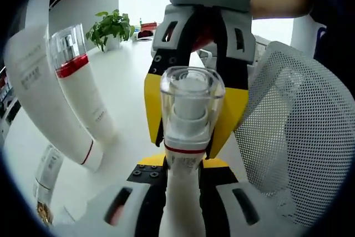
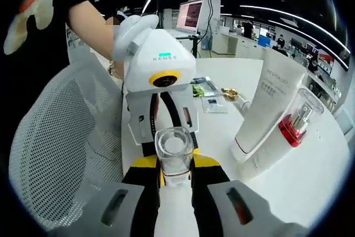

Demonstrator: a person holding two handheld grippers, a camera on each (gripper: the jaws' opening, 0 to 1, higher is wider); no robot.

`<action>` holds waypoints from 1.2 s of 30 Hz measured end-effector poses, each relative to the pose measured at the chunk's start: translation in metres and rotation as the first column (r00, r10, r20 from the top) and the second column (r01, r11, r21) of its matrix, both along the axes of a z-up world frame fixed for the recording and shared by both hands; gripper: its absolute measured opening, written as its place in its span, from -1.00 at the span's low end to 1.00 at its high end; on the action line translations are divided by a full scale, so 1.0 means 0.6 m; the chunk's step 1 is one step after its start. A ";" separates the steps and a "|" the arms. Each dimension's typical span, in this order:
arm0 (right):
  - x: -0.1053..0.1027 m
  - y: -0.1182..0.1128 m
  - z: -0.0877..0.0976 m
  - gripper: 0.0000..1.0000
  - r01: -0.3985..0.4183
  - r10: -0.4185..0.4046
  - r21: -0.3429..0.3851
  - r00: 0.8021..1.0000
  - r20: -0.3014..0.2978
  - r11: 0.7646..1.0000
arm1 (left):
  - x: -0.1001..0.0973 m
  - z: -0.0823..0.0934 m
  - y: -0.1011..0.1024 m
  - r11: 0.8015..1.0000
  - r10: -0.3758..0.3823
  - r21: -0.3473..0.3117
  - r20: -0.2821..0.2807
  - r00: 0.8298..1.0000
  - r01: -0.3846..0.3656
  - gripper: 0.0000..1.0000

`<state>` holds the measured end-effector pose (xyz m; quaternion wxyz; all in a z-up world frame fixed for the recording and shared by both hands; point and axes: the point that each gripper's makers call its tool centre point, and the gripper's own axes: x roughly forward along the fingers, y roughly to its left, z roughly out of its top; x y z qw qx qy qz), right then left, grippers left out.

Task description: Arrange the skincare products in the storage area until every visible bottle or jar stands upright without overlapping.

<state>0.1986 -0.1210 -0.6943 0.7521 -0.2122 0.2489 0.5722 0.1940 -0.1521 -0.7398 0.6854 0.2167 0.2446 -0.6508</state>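
The left gripper (image 1: 183,154) pinches a white bottle (image 1: 187,137) with a clear cap between its jaws. The right gripper (image 1: 202,90) faces it from the far side, its yellow-tipped jaws pressed on the same bottle (image 2: 175,162). In the left gripper view a tall white tube (image 1: 41,92) and a red-banded pump bottle (image 1: 83,90) stand upright at left on the white table (image 1: 130,81), touching. A white mesh basket (image 1: 302,120) sits right. A potted plant (image 1: 111,29) stands far off.

White tubes (image 1: 83,120) carry red bands, the pump bottle (image 1: 188,115) has a clear cap, the basket (image 1: 299,120) is white mesh.
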 end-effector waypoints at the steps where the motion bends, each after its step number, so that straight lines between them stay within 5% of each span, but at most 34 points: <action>1: 0.004 -0.002 0.000 -0.59 0.006 -0.006 0.001 1.000 -0.004 1.000 | 0.003 0.000 -0.002 1.000 -0.001 -0.001 0.003 1.000 0.001 -0.60; 9: 0.037 -0.020 0.003 -0.44 0.119 -0.118 0.054 0.993 -0.017 0.991 | 0.027 0.000 -0.012 1.000 -0.012 -0.014 0.008 1.000 0.012 -0.60; 36: 0.084 -0.103 0.005 -0.45 0.326 -0.321 0.122 0.945 -0.056 0.938 | 0.111 -0.002 -0.035 1.000 -0.001 -0.023 0.025 1.000 0.001 -0.59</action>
